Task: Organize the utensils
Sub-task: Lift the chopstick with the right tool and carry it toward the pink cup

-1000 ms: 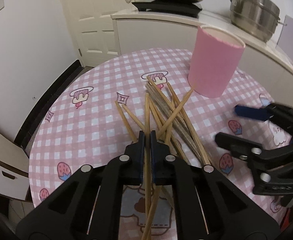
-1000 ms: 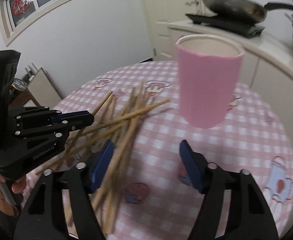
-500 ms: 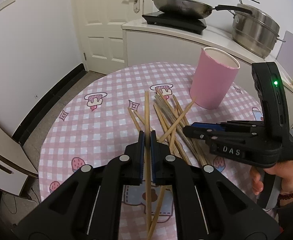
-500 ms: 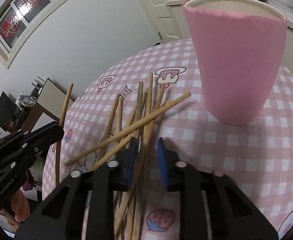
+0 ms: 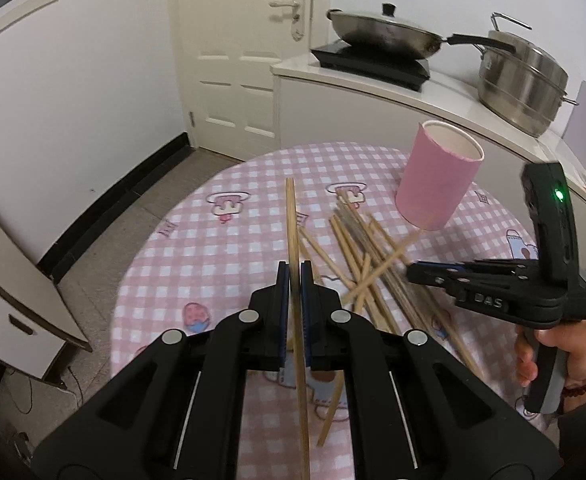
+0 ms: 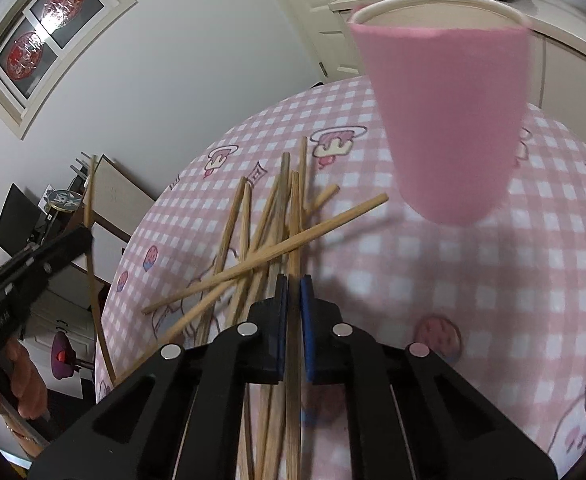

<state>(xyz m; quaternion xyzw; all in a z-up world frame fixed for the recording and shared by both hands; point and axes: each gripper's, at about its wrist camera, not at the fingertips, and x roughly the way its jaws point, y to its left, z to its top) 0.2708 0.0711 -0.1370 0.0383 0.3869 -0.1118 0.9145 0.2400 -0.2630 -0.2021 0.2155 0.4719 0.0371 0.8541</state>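
The round table (image 5: pixel 221 240) in pink check carries a pink cup (image 5: pixel 437 184) standing upright and, just beside its base, a loose heap of chopsticks (image 6: pixel 261 236). The left gripper (image 5: pixel 295 280) is clamped on one chopstick (image 5: pixel 291 224) held clear above the cloth. The right gripper (image 6: pixel 293 292), down at the heap, has its jaws together on another stick (image 6: pixel 294 216).

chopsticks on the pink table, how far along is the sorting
Nothing looks done: no stick shows above the tall pink paper cup. In hand: the left gripper holds one wooden chopstick lifted, and the right gripper is clamped on another in the scattered pile, which is left.
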